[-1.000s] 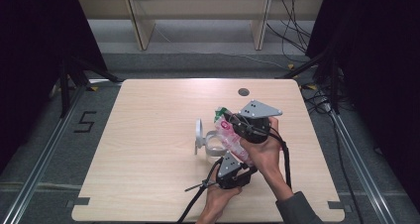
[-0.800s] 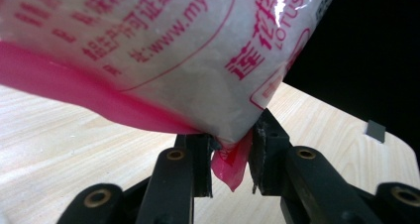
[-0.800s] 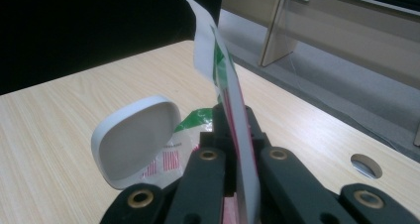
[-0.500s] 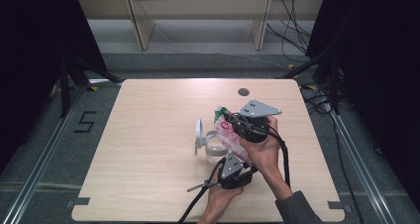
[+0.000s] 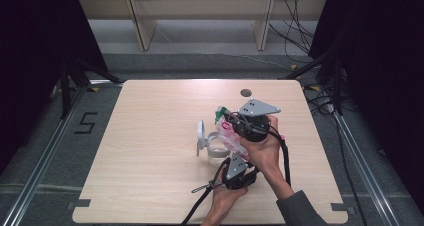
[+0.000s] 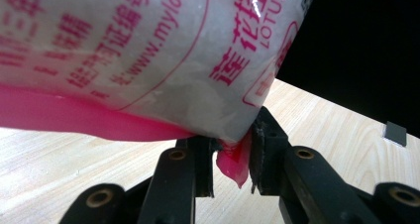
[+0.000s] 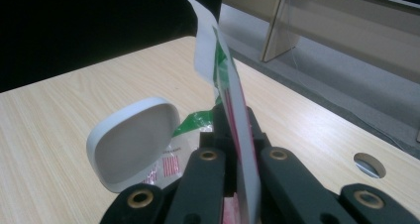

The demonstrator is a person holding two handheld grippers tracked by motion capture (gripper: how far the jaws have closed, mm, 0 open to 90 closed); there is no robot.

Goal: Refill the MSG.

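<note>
Little differs from a second ago: the left gripper (image 5: 237, 167) has crept slightly up the table (image 5: 150, 136) toward the bag (image 5: 231, 136), while the right gripper (image 5: 235, 122) and the bag stay where they were.

The person's forearms cross near the table's front edge, the right hand (image 5: 262, 148) reaching over the left hand (image 5: 224, 196). The right gripper sits high, its grey plate on top, jaws pressed together on the bag's flat top seam (image 7: 233, 110), which stands edge-on between them. The left gripper sits lower, jaws pinching the pink bottom corner (image 6: 233, 159) of the bag. So the bag hangs between the two grippers, above a clear container (image 5: 216, 148) whose white lid (image 5: 200, 136) stands open just beside it.
</note>
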